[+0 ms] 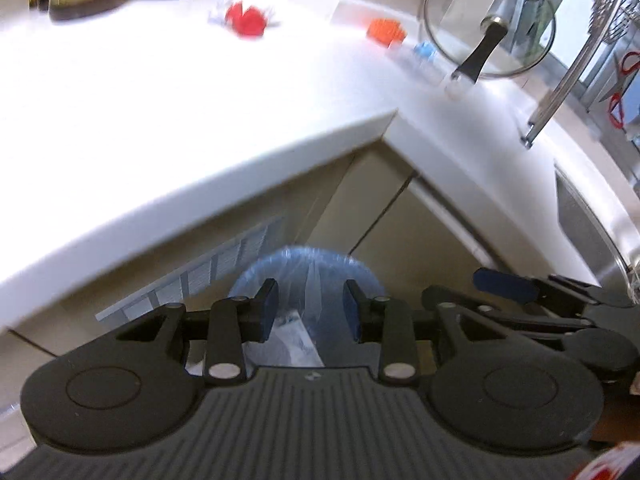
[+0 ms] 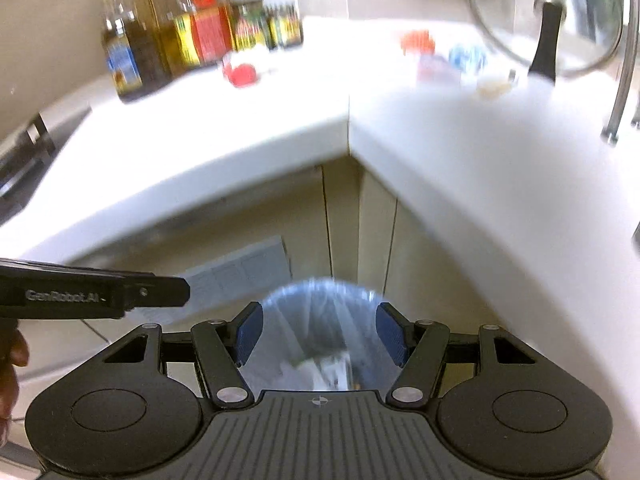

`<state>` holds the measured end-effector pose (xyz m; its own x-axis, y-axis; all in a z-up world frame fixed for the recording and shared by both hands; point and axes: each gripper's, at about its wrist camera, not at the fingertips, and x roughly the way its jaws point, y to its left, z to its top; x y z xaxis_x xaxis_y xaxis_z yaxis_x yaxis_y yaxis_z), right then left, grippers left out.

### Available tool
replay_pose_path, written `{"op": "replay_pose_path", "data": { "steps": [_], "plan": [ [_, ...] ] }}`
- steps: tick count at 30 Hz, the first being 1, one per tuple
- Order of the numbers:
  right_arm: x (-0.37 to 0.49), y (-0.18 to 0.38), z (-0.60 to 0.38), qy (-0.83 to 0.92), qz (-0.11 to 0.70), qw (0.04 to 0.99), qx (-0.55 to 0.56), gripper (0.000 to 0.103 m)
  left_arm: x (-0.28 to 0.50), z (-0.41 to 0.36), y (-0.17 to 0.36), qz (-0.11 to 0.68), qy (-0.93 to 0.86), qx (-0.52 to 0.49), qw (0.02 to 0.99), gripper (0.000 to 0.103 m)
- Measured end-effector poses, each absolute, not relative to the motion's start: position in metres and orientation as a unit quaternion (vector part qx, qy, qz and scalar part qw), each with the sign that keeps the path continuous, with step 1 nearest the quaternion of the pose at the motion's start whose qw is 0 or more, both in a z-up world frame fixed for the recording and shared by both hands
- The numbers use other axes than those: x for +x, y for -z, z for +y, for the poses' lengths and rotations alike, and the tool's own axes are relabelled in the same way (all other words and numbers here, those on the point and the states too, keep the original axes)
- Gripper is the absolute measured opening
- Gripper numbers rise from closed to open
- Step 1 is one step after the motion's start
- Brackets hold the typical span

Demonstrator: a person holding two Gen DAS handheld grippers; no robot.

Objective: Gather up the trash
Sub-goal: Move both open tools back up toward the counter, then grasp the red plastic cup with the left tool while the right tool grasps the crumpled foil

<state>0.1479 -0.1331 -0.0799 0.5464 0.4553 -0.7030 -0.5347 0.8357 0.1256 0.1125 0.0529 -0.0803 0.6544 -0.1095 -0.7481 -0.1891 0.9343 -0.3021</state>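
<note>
The white L-shaped tabletop [image 2: 280,128] carries the remaining trash, and below its inner corner, on the floor against the beige cabinet doors, stands a round bin lined with a thin blue plastic bag [image 2: 320,320] that already holds some pale crumpled wrappers. Toward the back edge of the tabletop, near the row of dark sauce bottles [image 2: 168,44], lies a crumpled red and clear wrapper [image 2: 240,74]; further along the back edge, before the glass pan lid with its black handle [image 2: 548,28], sit a small orange ridged piece [image 1: 386,31] and a small blue and clear wrapper [image 1: 425,51], both too blurred to name surely. These scraps are probably very light, soft and crinkly, slippery under a pad and likely to skate across the smooth surface, so a pinch across a raised fold in the middle of each should hold better than one at a flat edge. The left gripper [image 1: 310,312] has its fingers a little apart with nothing between them; the right gripper [image 2: 320,334] has its fingers spread wider, also empty, both above the bin.
</note>
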Motion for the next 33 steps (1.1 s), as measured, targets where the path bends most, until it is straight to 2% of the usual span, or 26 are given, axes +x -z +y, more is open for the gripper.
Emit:
{"op": "replay_pose_path", "data": {
  "steps": [6,16,27,31,33],
  "plan": [
    [0.154,0.043,-0.141,-0.252,0.335,0.907,-0.036,0.063,0.117,0.063,0.045,0.383,-0.023,-0.167,0.908,0.034],
    [0.193,0.011,-0.158,-0.209,0.307,0.928,-0.009,0.063,0.149,0.087,0.011,0.345,-0.03,-0.146,0.927,0.038],
    [0.292,0.013,-0.159,-0.269,0.306,0.913,-0.016,0.063,0.211,0.107,0.005,0.326,-0.127,-0.15,0.925,0.041],
    [0.326,0.02,-0.161,-0.295,0.308,0.905,-0.017,0.063,0.24,0.11,0.009,0.321,-0.173,-0.158,0.918,0.049],
    [0.341,0.021,-0.162,-0.304,0.306,0.902,-0.02,0.063,0.253,0.109,0.01,0.322,-0.188,-0.158,0.915,0.05]
  ]
}}
